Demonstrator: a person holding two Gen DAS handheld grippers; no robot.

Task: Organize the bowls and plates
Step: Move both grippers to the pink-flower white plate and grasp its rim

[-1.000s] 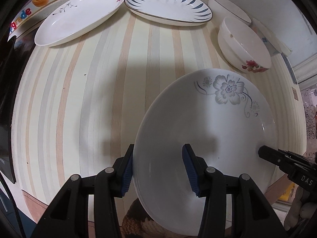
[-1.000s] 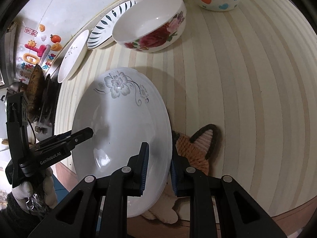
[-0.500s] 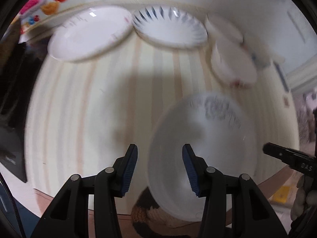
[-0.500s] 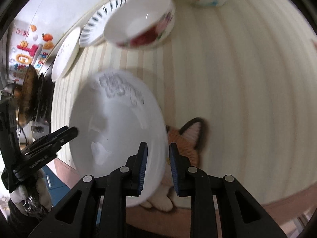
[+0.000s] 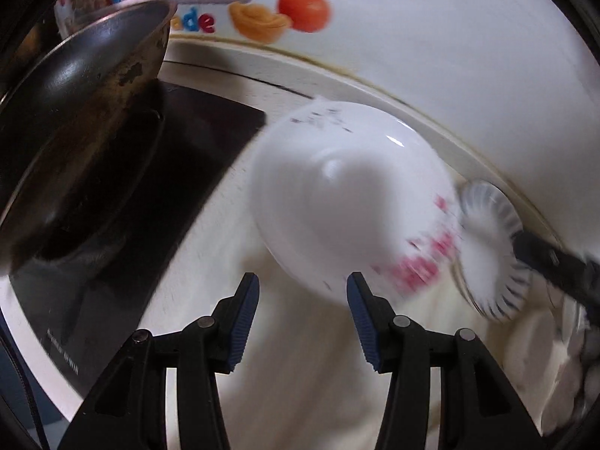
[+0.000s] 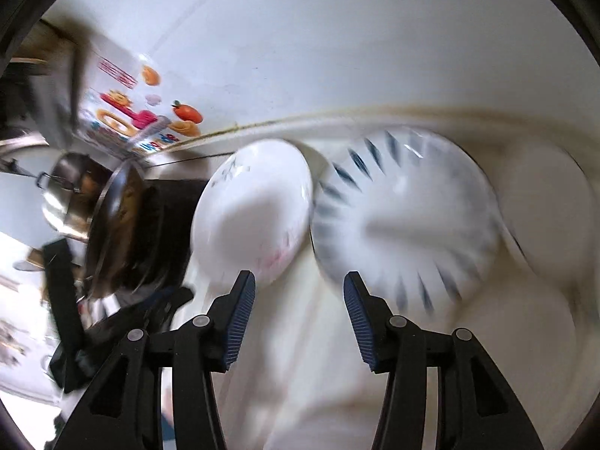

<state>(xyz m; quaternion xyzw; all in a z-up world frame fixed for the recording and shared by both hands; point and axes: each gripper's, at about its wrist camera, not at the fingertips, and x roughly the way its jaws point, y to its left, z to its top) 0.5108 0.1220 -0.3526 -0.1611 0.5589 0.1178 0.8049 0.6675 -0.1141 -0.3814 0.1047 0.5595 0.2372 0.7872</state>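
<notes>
The pale counter [image 6: 311, 393] spreads under both tongs, blurred. Left of the left tongs [image 5: 303, 313] a dark, worn metal pan [image 5: 75, 120] tilts over a black glossy cooktop [image 5: 123, 232]. Two oval glazed plates lie ahead: a white one [image 5: 337, 206] just beyond the left tongs, a blue-dashed one [image 6: 405, 221] ahead of the right tongs [image 6: 299, 315]. Both tongs stand apart, empty; the right pair's jaws are opening. Bright stickers [image 5: 277, 11] dot the wall.

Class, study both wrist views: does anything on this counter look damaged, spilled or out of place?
Nothing clearly spilled or broken, though blur hides detail. The one oddity is the dark pan on the stove, its outer wall heavily stained and worn, beside the white plate.
</notes>
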